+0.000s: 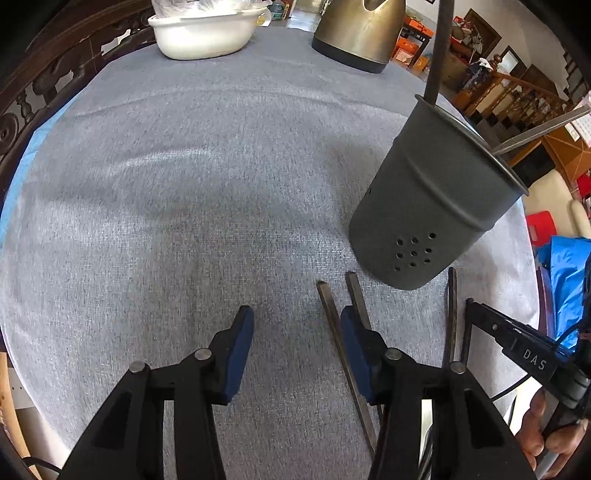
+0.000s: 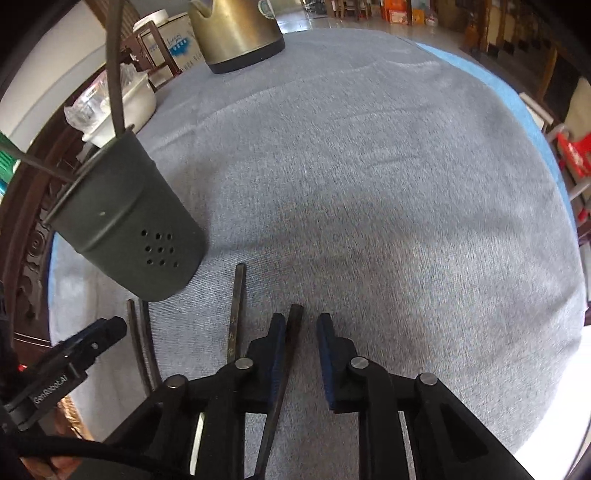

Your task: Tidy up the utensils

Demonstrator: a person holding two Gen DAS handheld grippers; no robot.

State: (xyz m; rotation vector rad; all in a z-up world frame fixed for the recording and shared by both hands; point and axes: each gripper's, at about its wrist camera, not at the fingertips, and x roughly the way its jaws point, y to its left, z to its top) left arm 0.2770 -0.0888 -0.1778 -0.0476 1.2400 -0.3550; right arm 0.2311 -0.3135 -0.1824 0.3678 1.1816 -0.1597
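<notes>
Reading near to far, all places given off the utensil holder.

Right gripper (image 2: 301,339): jaws down to a narrow gap. One dark chopstick (image 2: 293,321) lies in the gap, against one pad, with daylight on the other side, so it's not clamped. It sits on the near side of the holder. A second chopstick (image 2: 238,295) lies closer to the holder base, outside the jaws.

Left gripper (image 1: 297,339): about half open, nothing between the pads. Two more chopsticks (image 1: 330,314) lie at its holder-side finger, one partly under it.

Handling, my guess: light, stiff, thin, square-section sticks lying flat on the tablecloth (image 1: 184,184). They'll likely slip or pivot in the pads. I'd take one near mid-length with the pads right down at the cloth, one stick per grab.

Utensil holder (image 1: 424,206): dark perforated cup, upright, with two long dark handles (image 1: 439,48) already in it.

Past the holder: brass-coloured kettle (image 1: 358,33) and white basin (image 1: 203,33).

Can't see:
- the near ends of all the sticks, which are under the gripper bodies
- the tops of the handles, cut off by the frame
- the inside of the holder
- what the sticks are made of
</notes>
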